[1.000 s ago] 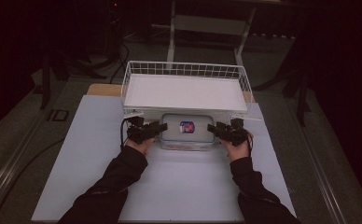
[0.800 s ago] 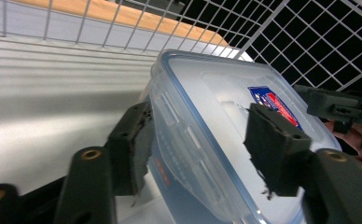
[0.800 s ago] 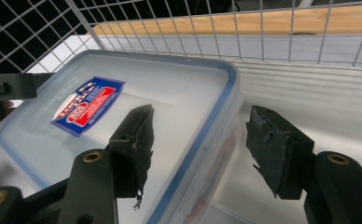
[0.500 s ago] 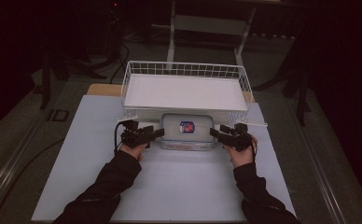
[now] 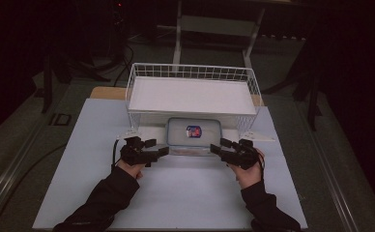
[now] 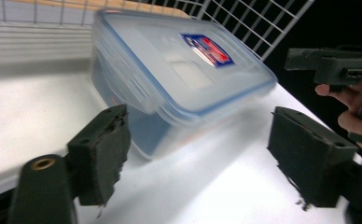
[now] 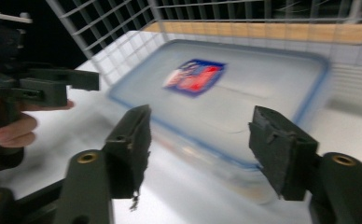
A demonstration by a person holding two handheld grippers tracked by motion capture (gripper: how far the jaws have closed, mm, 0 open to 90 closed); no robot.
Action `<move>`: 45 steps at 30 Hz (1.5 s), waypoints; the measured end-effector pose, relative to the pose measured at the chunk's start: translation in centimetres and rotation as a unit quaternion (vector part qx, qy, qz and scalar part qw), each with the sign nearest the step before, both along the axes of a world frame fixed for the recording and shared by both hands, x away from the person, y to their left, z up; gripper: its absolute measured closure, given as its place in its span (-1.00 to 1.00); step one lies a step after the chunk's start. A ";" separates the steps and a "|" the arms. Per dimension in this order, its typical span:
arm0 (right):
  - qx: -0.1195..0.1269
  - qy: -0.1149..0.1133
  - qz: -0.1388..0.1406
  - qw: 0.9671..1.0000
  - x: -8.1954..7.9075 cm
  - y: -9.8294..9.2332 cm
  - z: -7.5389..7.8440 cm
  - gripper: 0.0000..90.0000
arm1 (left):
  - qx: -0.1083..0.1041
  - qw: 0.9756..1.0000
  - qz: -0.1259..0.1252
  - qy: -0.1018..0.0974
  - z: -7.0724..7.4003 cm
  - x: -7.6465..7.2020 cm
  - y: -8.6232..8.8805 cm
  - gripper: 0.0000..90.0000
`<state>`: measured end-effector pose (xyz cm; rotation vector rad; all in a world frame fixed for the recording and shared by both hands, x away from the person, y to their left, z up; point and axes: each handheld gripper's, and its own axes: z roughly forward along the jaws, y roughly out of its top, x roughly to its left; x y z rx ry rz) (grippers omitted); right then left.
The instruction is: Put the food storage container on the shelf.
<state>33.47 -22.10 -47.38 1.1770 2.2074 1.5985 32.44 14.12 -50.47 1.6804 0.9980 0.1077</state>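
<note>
A clear plastic container (image 5: 194,135) with a blue-rimmed lid and a red-and-blue label sits on the white table top, just in front of the wire basket (image 5: 193,72). My left gripper (image 5: 162,151) is near its front left corner and my right gripper (image 5: 215,148) near its front right corner, both clear of it. In the left gripper view the container (image 6: 179,79) lies beyond my left gripper (image 6: 202,163), whose jaws have just been opening with nothing between them. The right gripper (image 7: 207,151) has just narrowed slightly and stands open before the container (image 7: 244,107).
The white wire basket has a white floor and stands at the back of the table top (image 5: 176,193). A strip of wooden board (image 5: 106,93) shows behind it. Dark floor, cables and stand legs surround the table.
Both hands have drawn back from the container's sides toward the near edge. The left jaws have spread wider. The container stays in front of the basket.
</note>
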 end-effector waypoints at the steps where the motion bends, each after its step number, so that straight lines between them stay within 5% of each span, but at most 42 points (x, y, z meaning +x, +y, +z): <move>1: -0.001 -0.001 0.003 1.000 -0.2 0.2 0.0 -0.05 | 0.005 1.000 -0.003 -0.004 0.0 -0.4 -0.1 -0.63; 5: -0.007 0.006 0.030 1.000 -0.9 1.3 -0.3 0.13 | 0.028 0.999 -0.027 -0.013 0.4 -1.6 -0.7 -0.93; 9: -0.011 0.019 0.040 0.999 -1.0 2.3 -0.9 0.30 | 0.037 0.998 -0.027 -0.031 0.7 -2.3 -0.9 -0.97; 15: -0.041 0.035 0.056 0.997 -0.5 3.6 -1.9 1.00 | 0.039 0.997 -0.018 -0.063 1.1 -3.0 -1.0 -0.98; 25: -0.067 0.047 0.049 0.995 1.3 5.4 -3.3 1.00 | 0.045 0.995 -0.014 -0.089 1.1 -3.3 -1.1 -0.98; 45: -0.076 0.041 -0.001 0.996 6.2 6.9 -4.0 1.00 | 0.045 0.995 -0.014 -0.087 0.6 -3.1 -1.1 -0.98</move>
